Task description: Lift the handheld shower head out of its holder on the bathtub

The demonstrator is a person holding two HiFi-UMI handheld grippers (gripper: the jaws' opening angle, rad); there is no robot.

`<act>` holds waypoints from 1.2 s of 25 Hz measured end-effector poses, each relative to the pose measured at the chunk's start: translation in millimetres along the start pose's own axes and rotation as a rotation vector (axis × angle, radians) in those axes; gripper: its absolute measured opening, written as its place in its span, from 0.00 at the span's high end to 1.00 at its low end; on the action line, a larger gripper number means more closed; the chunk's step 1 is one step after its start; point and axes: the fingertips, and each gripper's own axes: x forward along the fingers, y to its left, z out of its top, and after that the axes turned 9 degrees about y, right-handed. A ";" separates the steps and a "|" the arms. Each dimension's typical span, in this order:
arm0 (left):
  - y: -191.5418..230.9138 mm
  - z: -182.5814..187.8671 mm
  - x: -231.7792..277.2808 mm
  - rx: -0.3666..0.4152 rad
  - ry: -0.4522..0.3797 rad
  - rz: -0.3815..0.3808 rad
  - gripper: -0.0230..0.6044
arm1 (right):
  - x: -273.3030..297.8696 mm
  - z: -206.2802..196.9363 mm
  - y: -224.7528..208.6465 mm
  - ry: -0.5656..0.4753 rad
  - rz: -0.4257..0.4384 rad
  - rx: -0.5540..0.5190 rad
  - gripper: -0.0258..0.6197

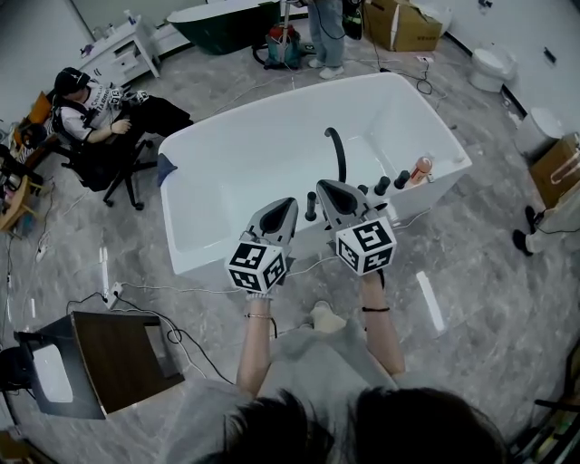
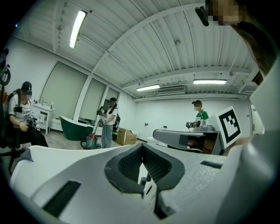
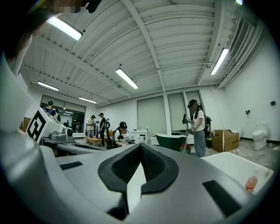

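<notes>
A white bathtub [image 1: 227, 154] fills the middle of the head view. On its near rim stand a curved black spout [image 1: 337, 149], several black knobs [image 1: 382, 185] and a slim black upright piece [image 1: 311, 207] that looks like the handheld shower head in its holder. My left gripper [image 1: 288, 203] hovers just left of that piece, level, jaws shut and empty. My right gripper [image 1: 323, 188] is just right of it, over the rim, also shut and empty. In the left gripper view the left gripper [image 2: 141, 147] has its tips together. The right gripper [image 3: 140, 146] looks the same in its own view.
A pink bottle [image 1: 420, 169] lies on the tub rim at right. A seated person [image 1: 91, 113] is at left and another person [image 1: 326, 36] stands beyond the tub. A green tub [image 1: 227, 20], a cardboard box [image 1: 403, 25], a toilet [image 1: 494, 65] and floor cables [image 1: 181, 290] surround it.
</notes>
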 end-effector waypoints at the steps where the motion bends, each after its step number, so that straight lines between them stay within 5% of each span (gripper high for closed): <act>1: 3.6 -2.1 4.7 -0.006 0.005 0.008 0.96 | 4.4 -2.3 -3.1 0.003 0.008 0.002 0.96; 30: 68.4 -119.2 91.9 -0.110 0.148 0.027 0.96 | 87.7 -131.8 -53.1 0.097 0.026 0.028 0.94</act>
